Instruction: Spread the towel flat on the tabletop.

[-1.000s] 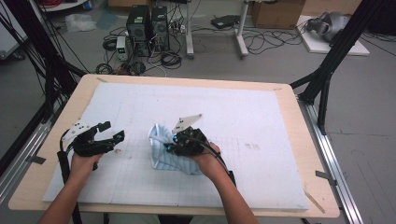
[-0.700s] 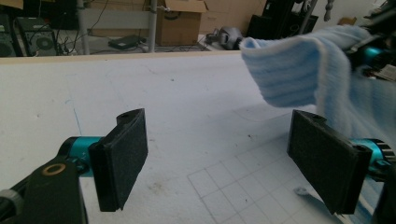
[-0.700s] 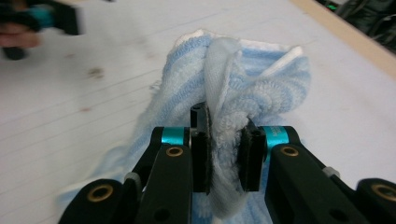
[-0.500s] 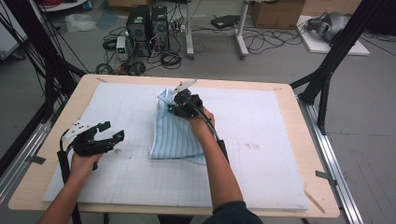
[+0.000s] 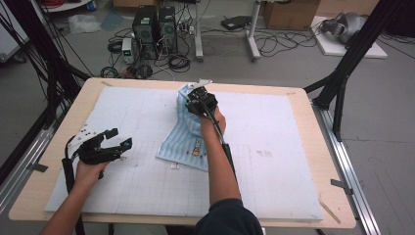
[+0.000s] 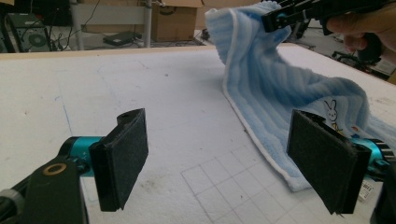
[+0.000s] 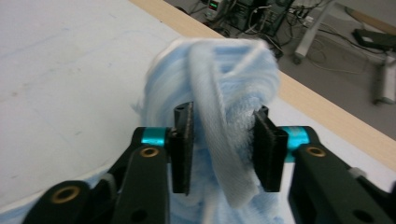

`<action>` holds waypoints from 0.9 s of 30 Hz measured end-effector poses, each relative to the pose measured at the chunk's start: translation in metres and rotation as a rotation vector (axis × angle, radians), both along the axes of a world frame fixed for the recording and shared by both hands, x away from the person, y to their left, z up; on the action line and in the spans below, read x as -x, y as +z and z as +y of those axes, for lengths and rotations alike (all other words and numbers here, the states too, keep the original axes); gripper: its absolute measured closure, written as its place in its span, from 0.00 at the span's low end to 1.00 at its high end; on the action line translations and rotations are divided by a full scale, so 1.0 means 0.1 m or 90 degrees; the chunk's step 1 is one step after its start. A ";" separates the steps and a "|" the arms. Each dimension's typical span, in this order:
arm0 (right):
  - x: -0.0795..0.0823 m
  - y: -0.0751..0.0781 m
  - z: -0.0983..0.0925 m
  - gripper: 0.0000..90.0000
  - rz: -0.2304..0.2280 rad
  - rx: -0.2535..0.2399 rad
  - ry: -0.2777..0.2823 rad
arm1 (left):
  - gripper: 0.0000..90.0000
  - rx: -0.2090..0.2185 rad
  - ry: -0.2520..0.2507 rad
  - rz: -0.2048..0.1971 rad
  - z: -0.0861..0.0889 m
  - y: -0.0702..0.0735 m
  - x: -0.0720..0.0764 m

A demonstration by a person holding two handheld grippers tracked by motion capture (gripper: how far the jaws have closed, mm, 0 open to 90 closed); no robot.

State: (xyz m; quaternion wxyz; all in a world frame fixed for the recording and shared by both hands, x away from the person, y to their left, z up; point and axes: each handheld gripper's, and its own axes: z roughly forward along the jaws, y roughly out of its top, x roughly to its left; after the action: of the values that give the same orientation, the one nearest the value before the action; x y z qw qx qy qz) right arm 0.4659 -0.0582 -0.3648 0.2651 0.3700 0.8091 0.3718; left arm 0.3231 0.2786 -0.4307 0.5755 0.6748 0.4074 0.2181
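Between the black pads of the right gripper (image 7: 223, 149) a bunched fold of the blue towel (image 5: 188, 132) is seen, with a white hem band running diagonally across the gap; the jaws have just been opening, and the cloth looks loosely cradled rather than pinched, a gap showing beside at least one pad. Below and behind that gripper, toward the person, the rest of the towel is draped down onto the white foam mat (image 5: 274, 161), its near end lying flat with a small rabbit print (image 6: 330, 110) facing up. The step in hand is judged to be the laying-out of the towel's far end near the mat's far edge. For this to be done well, the release should be finished only once the raised corner has been lowered onto the mat, so that the fold is not dropped in a heap; the hem should be drawn taut away from the flat end before the cloth is let go, and the gripper should be withdrawn straight so no loop is snagged on a pad. Far off to that gripper's left, the left gripper (image 6: 224, 158) is held just above the mat with its jaws wide apart and nothing between them, the towel's near edge lying just beyond its right-hand pad, where that edge could be pinned.
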 end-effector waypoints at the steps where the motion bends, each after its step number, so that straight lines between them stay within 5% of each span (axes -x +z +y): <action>1: 0.03 0.04 -0.04 0.63 -0.016 -0.002 0.001 | 0.23 -0.001 0.000 0.000 0.00 0.00 0.00; 6: 0.09 0.04 -0.22 0.62 -0.006 0.003 0.021 | 0.24 -0.004 -0.001 0.000 -0.01 0.00 0.00; 11: 0.11 -0.19 -0.33 0.61 0.057 0.043 0.047 | 0.24 -0.007 -0.003 0.001 -0.02 0.00 0.00; 12: 0.11 -0.34 -0.35 0.59 0.096 0.070 0.065 | 0.24 -0.008 -0.005 0.004 -0.03 -0.01 0.00; 14: 0.11 -0.42 -0.35 0.61 0.108 0.088 0.071 | 0.24 -0.009 -0.005 0.004 -0.03 -0.01 0.00; 15: 0.09 -0.51 -0.36 0.88 0.127 0.110 0.076 | 0.24 -0.009 -0.004 0.004 -0.03 -0.01 0.00; 17: 0.07 -0.50 -0.37 0.98 0.097 0.138 0.014 | 0.24 -0.009 -0.003 0.004 -0.03 -0.01 0.00; 20: 0.00 -0.39 -0.55 0.98 0.053 0.058 -0.100 | 0.24 -0.008 -0.004 0.004 -0.03 -0.01 0.00; 24: -0.03 -0.31 -0.84 0.98 0.015 0.064 -0.226 | 0.24 -0.011 -0.009 0.007 -0.03 -0.01 0.00; 27: -0.04 -0.33 -1.02 0.89 0.032 0.064 -0.271 | 0.25 -0.012 -0.010 0.007 -0.04 -0.01 0.00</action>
State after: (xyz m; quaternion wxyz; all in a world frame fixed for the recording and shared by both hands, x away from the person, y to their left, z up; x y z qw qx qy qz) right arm 0.4702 -0.1601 -0.3978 0.3351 0.5283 0.7364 0.2574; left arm 0.3234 0.2749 -0.4322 0.5684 0.6847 0.4032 0.2135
